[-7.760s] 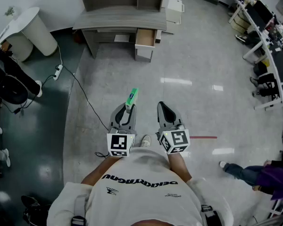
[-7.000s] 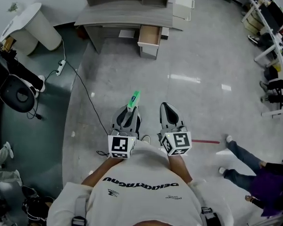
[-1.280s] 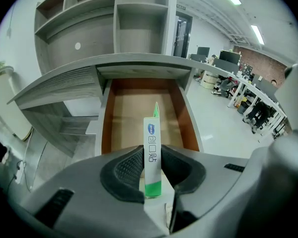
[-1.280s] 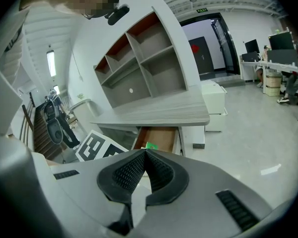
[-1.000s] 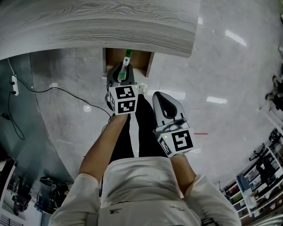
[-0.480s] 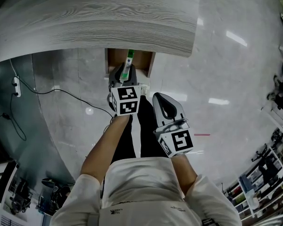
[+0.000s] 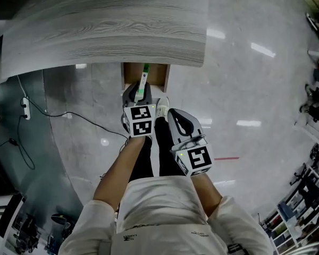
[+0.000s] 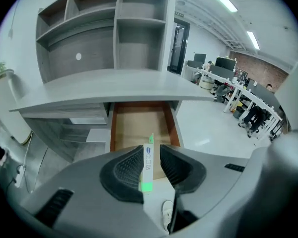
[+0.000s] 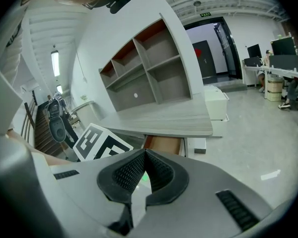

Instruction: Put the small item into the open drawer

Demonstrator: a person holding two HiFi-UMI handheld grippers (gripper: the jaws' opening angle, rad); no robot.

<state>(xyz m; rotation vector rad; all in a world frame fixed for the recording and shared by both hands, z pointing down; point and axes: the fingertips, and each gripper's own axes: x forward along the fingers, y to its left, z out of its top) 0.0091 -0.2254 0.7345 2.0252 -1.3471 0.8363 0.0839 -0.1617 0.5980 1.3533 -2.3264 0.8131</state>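
The small item [image 7: 144, 74], a slim white box with a green end [image 8: 148, 162], stands between the jaws of my left gripper [image 7: 138, 89], its far end out over the open wooden drawer [image 7: 130, 73]. In the left gripper view [image 8: 151, 150] it leans on the left pad, with a narrow gap to the right pad; the jaws are closing. Straight ahead, the drawer [image 8: 134, 125] shows a bare floor. My right gripper [image 7: 176, 116] hangs just behind and to the right, pads together [image 9: 144, 152] with nothing in them.
The grey wood-grain desk top [image 7: 106, 31] overhangs the drawer, with open shelves [image 8: 114, 38] above it. A black cable [image 7: 69, 116] runs over the floor at the left. The person's legs and a shoe [image 7: 162, 106] are below the grippers. Office desks [image 9: 283, 73] stand far right.
Over several seconds I have come from mid-floor right up to the desk. In the last second the left gripper with the item has stayed at the drawer mouth; the right gripper is closer to it.
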